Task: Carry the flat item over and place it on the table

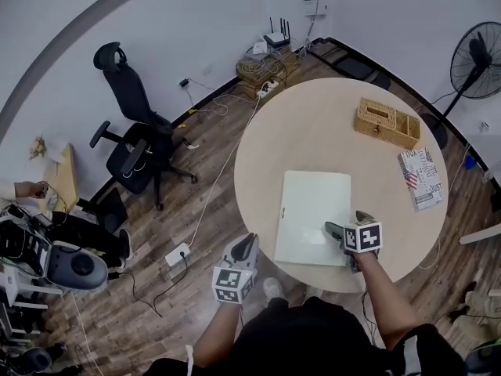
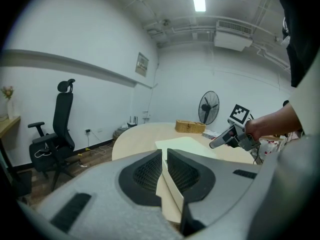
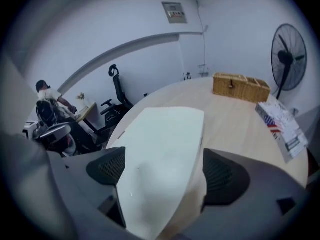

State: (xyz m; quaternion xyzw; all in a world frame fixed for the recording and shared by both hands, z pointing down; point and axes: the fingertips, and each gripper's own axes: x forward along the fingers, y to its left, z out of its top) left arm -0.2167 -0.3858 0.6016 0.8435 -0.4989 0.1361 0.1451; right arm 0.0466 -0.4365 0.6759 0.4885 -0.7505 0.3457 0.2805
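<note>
My right hand-held gripper [image 3: 162,176] has its jaws wide apart, with a corner of the flat white rectangular board [image 3: 165,134] between them; the board lies on the round pale wooden desk [image 3: 235,121].

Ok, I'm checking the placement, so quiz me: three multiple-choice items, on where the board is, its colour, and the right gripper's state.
1. The board lies: A on the table; B on the chair; C on the floor.
2. The board is: A black; B white; C red.
3. The right gripper has its jaws: A shut together; B apart; C clamped on the basket.

Answers: 1 A, it lies flat on the tabletop; 2 B, it looks white in every view; 3 B, its jaws stand wide apart, the board's corner between them.
</note>
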